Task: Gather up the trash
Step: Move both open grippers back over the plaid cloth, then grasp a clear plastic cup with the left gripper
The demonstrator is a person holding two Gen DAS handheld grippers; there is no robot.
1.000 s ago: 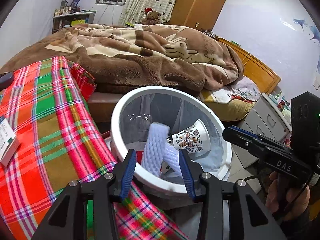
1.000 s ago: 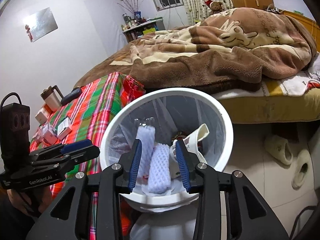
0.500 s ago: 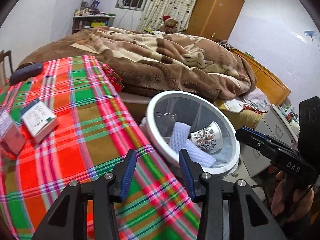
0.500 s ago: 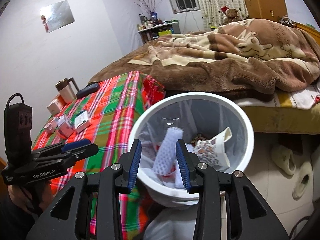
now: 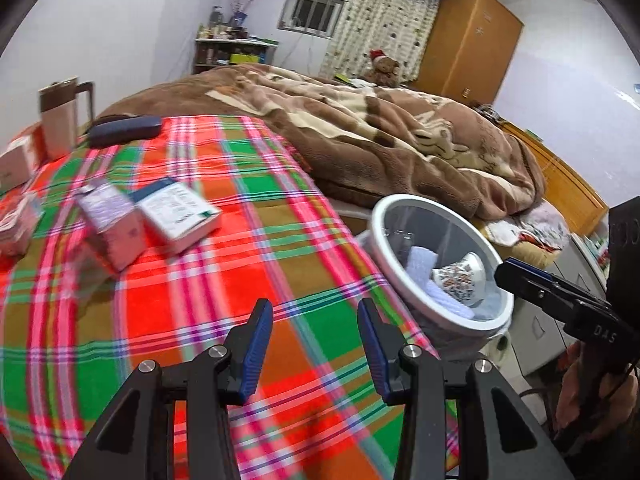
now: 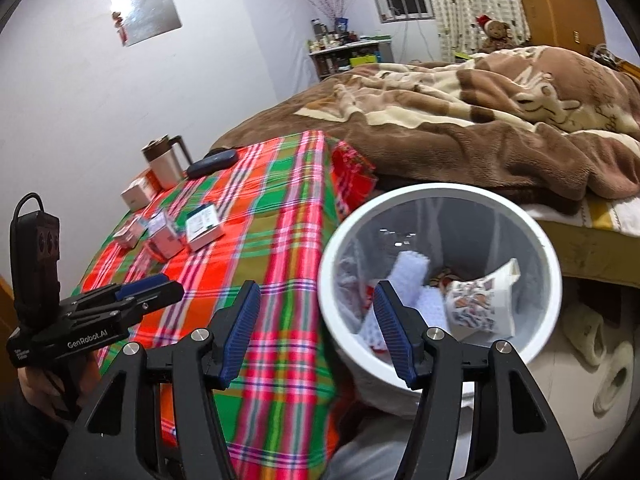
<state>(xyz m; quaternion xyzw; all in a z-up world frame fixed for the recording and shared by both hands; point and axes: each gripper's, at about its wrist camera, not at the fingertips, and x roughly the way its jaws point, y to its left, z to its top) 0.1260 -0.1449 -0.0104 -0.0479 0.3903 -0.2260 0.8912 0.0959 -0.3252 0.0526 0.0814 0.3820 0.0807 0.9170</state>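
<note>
A white trash bin [image 6: 440, 190] stands on the floor beside the table and holds white foam nets [image 6: 412, 268] and a patterned paper cup [image 6: 476, 304]. My right gripper [image 6: 317, 296] hangs over the table's edge at the bin's left rim; its jaws are opening and nothing is between them. My left gripper [image 5: 315, 312] is open over the plaid tablecloth [image 5: 192, 292], with no object between its blue pads. Small cardboard boxes [image 5: 180, 216] lie on the cloth ahead of it. The bin [image 5: 378, 236] sits to its right, and the right gripper [image 5: 504, 272] reaches in beyond it.
A lidded mug [image 6: 164, 160], a dark case [image 6: 212, 164] and more boxes [image 6: 138, 194] sit at the table's far end. A bed with a brown blanket [image 6: 460, 120] runs behind the table and bin. Slippers [image 6: 596, 344] lie on the floor at the right.
Both grippers have swung left, away from above the bin and toward the table. The right jaws have widened. The boxes on the cloth have come into the left view.
</note>
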